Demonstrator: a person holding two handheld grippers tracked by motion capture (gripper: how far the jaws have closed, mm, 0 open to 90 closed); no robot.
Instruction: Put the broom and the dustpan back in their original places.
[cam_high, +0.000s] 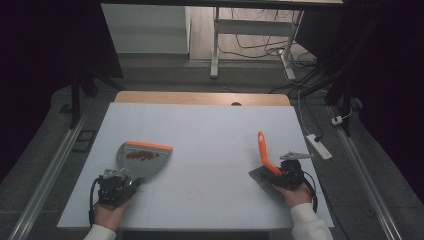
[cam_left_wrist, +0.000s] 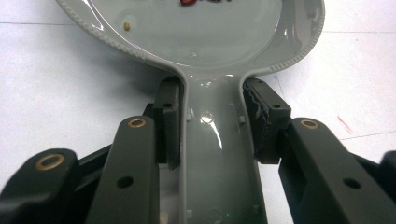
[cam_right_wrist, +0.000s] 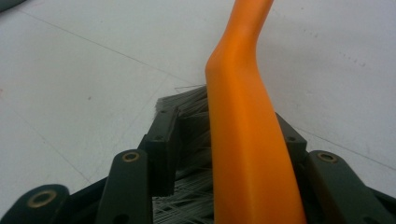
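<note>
Dustpan (cam_high: 144, 157) at left of desk (cam_high: 210, 130), grey with an orange lip, lying flat, mouth facing away from the person; a small heap of red bits (cam_high: 142, 155) sits inside the pan, plus one yellowish grain (cam_left_wrist: 126, 25) seen in the left gripper view. Left tool (cam_high: 116, 186) clamped on the dustpan's grey handle (cam_left_wrist: 219, 154), jaws pressing it from both sides, grip close to where handle meets pan. Middle of desk bare white, faint grid lines, a few reddish marks. Right tool (cam_high: 287, 175) closed on the hand brush (cam_high: 265, 160): jaws pinch the orange handle (cam_right_wrist: 247, 140) low down, just above the grey bristles (cam_right_wrist: 187, 116); handle rises up and away, bristle head resting on or just over the desk, cannot tell which. Brush and pan well apart. Judgement: sweeping looks largely done, load already in the pan. To finish well, keep the pan level when lifting so the red bits do not slide toward the orange lip; tilt it slightly back toward the handle. Keep the brush grip low for control, and set it down bristles clear of the pan.
</note>
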